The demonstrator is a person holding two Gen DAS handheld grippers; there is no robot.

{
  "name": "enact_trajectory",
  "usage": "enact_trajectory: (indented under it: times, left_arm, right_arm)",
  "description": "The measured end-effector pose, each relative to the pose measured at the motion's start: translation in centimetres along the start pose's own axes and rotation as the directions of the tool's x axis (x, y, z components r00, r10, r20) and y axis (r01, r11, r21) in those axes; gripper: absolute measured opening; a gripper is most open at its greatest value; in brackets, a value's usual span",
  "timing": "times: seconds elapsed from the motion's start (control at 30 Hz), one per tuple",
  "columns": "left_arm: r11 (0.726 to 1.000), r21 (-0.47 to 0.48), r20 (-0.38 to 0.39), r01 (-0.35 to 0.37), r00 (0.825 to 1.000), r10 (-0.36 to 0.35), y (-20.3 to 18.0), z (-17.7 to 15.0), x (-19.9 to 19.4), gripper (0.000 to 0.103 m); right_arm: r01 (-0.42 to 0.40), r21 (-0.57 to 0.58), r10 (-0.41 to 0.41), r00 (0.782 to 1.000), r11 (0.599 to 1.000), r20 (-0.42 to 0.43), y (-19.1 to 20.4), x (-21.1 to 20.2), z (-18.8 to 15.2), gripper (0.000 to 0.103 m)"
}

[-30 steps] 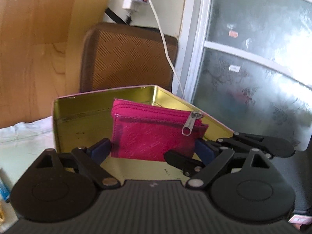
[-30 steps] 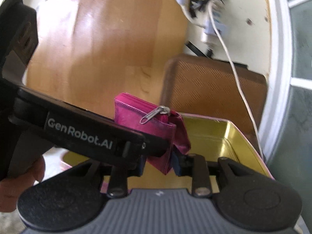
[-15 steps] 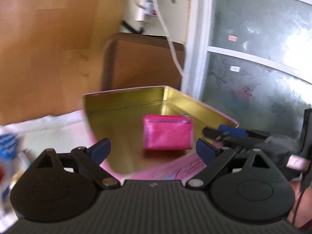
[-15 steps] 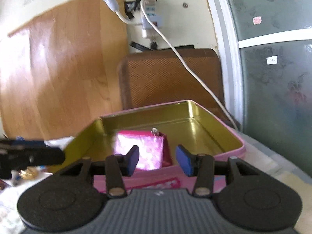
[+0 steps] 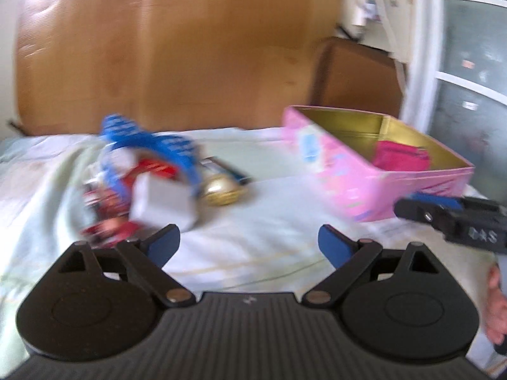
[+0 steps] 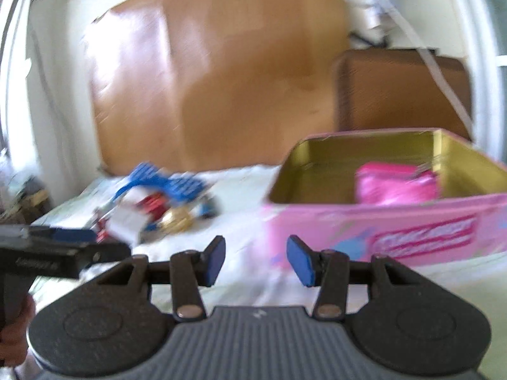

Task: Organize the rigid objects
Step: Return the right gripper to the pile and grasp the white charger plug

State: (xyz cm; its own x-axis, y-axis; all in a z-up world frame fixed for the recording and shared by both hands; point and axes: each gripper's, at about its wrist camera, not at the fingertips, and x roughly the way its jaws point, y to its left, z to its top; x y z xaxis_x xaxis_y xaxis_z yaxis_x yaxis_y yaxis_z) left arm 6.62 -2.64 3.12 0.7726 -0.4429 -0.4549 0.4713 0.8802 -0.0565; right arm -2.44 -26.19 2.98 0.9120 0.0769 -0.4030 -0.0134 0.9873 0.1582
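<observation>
**A:** Your pink zip purse [image 6: 396, 186] lies in the pink tin [image 6: 380, 221], so go for the pile next. Swing the left tongs [image 5: 248, 243] toward the grey box [image 5: 161, 204] and the gold round thing [image 5: 221, 190] beside it. Both sets are spread and empty; the right tongs [image 6: 256, 261] are narrower.

**B:** How should I take it?

**A:** I'd pick the grey box first, since it sits nearest and looks firm. Come in low, straddle its flat sides, and keep clear of the blue plastic piece [image 5: 149, 139] arching over it. The view is blurred, so slow down before closing.

**B:** What changed?

**A:** A second ago both tongs held the purse over the tin. Now it rests inside, and both have pulled back over the cloth-covered desk [image 5: 253, 221].
</observation>
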Motion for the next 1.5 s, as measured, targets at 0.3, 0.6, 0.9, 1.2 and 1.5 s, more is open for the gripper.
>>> enact_trajectory:
  times: [0.3, 0.6, 0.9, 1.2, 1.5]
  left_arm:
    - [0.977, -0.044, 0.003, -0.209, 0.978, 0.209, 6.2, -0.5, -0.4, 0.096]
    - [0.935, -0.161, 0.001, -0.316, 0.947, 0.32, 11.0, -0.8, -0.2, 0.096]
    - [0.926, -0.235, 0.042, -0.295, 0.949, 0.313, 11.7, -1.2, -1.1, 0.096]
    - [0.915, -0.308, 0.073, -0.261, 0.952, 0.296, 12.9, -1.3, -1.3, 0.096]
    - [0.915, -0.309, 0.104, -0.259, 0.947, 0.303, 12.7, -1.3, -1.8, 0.096]
  right_arm:
    - [-0.092, -0.076, 0.082, 0.989, 0.993, -0.124, 5.2, 2.5, -1.1, 0.047]
    - [-0.156, -0.134, 0.127, 0.971, 0.979, -0.203, 8.7, 6.4, -0.6, 0.048]
    - [-0.181, -0.143, 0.143, 0.959, 0.973, -0.243, 11.3, 11.3, 0.8, 0.049]
    - [-0.235, -0.225, 0.186, 0.958, 0.946, -0.217, 14.8, 12.9, 1.4, 0.053]
    - [-0.264, 0.069, 0.273, 0.928, 0.962, -0.254, 13.2, 17.1, 4.0, 0.079]
